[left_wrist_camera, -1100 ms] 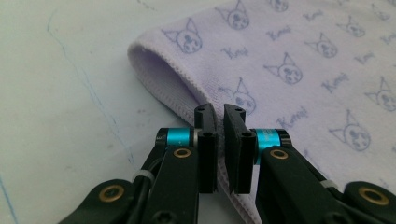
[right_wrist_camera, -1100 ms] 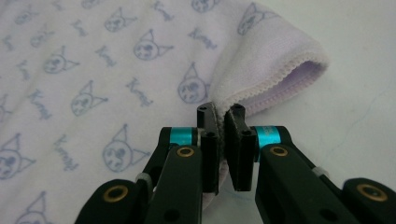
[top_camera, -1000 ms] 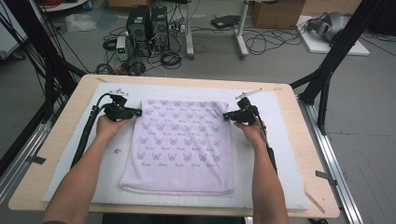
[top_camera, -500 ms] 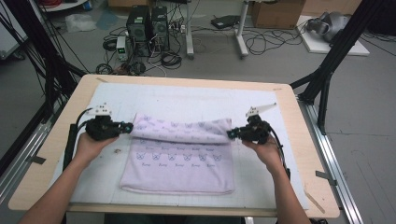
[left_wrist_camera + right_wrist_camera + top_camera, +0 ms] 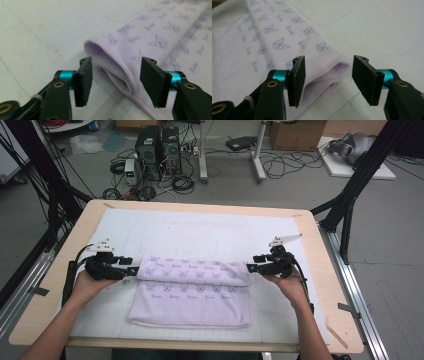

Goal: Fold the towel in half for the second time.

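A pale lilac towel [image 5: 192, 292] with small printed faces lies on the white mat [image 5: 200, 230], its far part folded over toward the person. My left gripper [image 5: 131, 270] sits at the left end of the fold, my right gripper [image 5: 251, 268] at the right end. Both sets of jaws have just been opening. In the left gripper view the folded towel edge [image 5: 115, 67] lies between the spread pads [image 5: 83, 80], which do not press on it. In the right gripper view the folded towel corner [image 5: 329, 72] rests between the pads [image 5: 297, 80], untouched.
The wooden table [image 5: 320, 270] carries the white mat. Black frame posts [image 5: 350, 205] stand at the right and left [image 5: 55, 205]. Computers [image 5: 157, 145], cables and a box sit on the floor beyond the table's far edge.
Both grippers carried the towel's far edge toward the person, folding it over. Since then their jaws have spread and let go of the fold.
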